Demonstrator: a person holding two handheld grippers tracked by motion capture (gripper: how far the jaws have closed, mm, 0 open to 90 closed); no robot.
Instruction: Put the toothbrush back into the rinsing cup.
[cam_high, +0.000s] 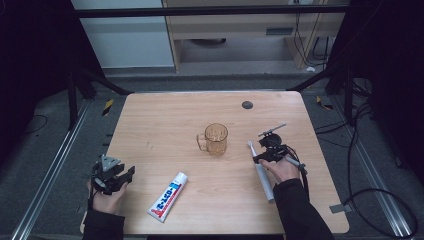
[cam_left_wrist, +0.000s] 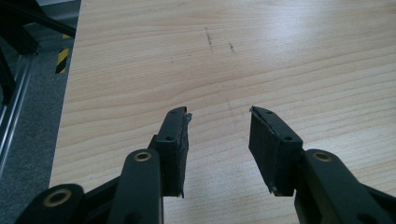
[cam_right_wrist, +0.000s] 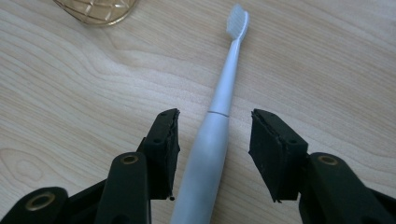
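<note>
Tongs stood open on both sides; the right gripper (cam_right_wrist: 214, 119) hung low over the toothbrush (cam_right_wrist: 219, 112), its jaws spread with the white handle running up between them, a gap left on either side so that neither pad touched it; the toothbrush lay flat on the wooden table (cam_high: 165, 115), bristle head pointing toward the far edge and toward the cup, handle end nearest the person; in the high view the right gripper (cam_high: 261, 155) sat just over the upper part of the toothbrush (cam_high: 265, 180), with the right hand (cam_high: 285, 169) behind it; the amber cup (cam_high: 215, 139) stood upright near the middle of the table, its handle to the left, a little apart from the brush head; the toothpaste tube (cam_high: 168, 196) lay slantwise toward the near edge, well apart from both; the left gripper (cam_left_wrist: 218, 114) rested at the near left corner, jaws parted over bare wood and holding nothing.
</note>
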